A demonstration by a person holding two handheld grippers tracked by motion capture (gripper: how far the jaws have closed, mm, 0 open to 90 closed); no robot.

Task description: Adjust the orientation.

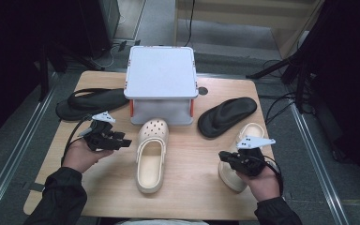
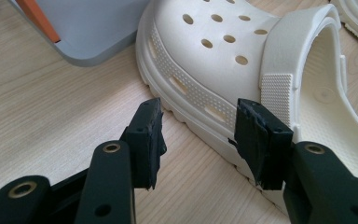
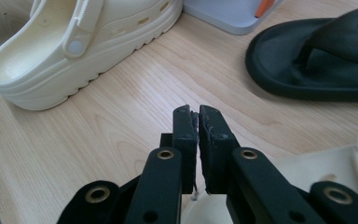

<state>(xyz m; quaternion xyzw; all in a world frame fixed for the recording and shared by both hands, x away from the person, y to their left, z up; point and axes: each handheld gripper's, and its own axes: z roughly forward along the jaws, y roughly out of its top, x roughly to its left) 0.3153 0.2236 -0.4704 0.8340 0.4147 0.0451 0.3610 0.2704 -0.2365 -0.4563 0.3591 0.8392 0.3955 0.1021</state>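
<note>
1. The left gripper (image 1: 122,141) is held low over the pale wooden desk (image 1: 187,187), left of centre in the high view. Its jaws stand wide apart and hold nothing.
2. In the left gripper view, the left gripper (image 2: 198,135) points at the side wall of the cream perforated foam clog (image 2: 242,60). One pad lies close against the ribbed sole edge and the other is over bare wood, so the clog's side is just beyond the opening.
3. The cream perforated foam clog (image 1: 151,154) lies upright at the middle of the desk. Its toe points away from the person and nearly meets the front of the light grey lidded plastic box (image 1: 161,84).
4. The right gripper (image 1: 223,156) is held at the right of the desk. In the right gripper view, the right gripper (image 3: 198,114) has its jaws drawn almost together, with a thin slit between the pads and nothing in it.
5. A second cream foam clog (image 1: 251,132) lies under and beside the right hand (image 1: 262,180), partly covered by it.
6. A black foam flip-flop sandal (image 1: 227,116) lies on the desk to the right of the box, near the second clog.
7. A matching black flip-flop (image 1: 91,103) lies to the left of the box, at the far left of the desk.
</note>
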